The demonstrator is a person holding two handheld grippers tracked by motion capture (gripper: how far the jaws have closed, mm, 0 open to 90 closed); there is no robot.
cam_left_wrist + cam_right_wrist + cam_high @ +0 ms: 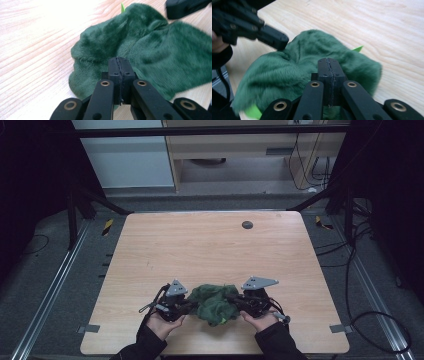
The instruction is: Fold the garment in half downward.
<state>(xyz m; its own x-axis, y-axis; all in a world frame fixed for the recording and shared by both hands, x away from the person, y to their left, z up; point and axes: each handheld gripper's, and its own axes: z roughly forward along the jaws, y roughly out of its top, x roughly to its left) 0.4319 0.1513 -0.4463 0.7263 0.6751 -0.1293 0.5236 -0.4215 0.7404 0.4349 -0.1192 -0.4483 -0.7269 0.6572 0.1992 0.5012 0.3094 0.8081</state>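
— Green plush cloth [214, 303], crumpled, near the front edge of the wooden table [210, 245], about centre. Same for you?

— Yes. Fuzzy pile, dark green, bunched in a heap between the two hands. Small bright green tab [358, 48] sticks out on its far side in the right gripper view.

— Left gripper [189, 306]?

— Held in the left hand [162, 322], at the cloth's left edge. In the left gripper view its jaws are pressed together, no gap, tips right at the fabric [140, 47]. Can't tell if any cloth is pinched between them.

— Right gripper [234, 300]?

— Same story. Right hand [260, 321] holds it at the cloth's right edge. Jaws fully together in the right gripper view, tips over the plush [294, 67]. Whether they hold fabric, can't tell.

— Other gripper visible in those views?

— Left one's black jaws come in top left of the right gripper view, tip touching the cloth. A black jaw tip shows top right in the left gripper view.

— Anything else on the table?

— Round dark grommet [247, 224] near the far edge, well apart from the cloth. Grey tape tabs at the front corners. Dark sleeves at the bottom.
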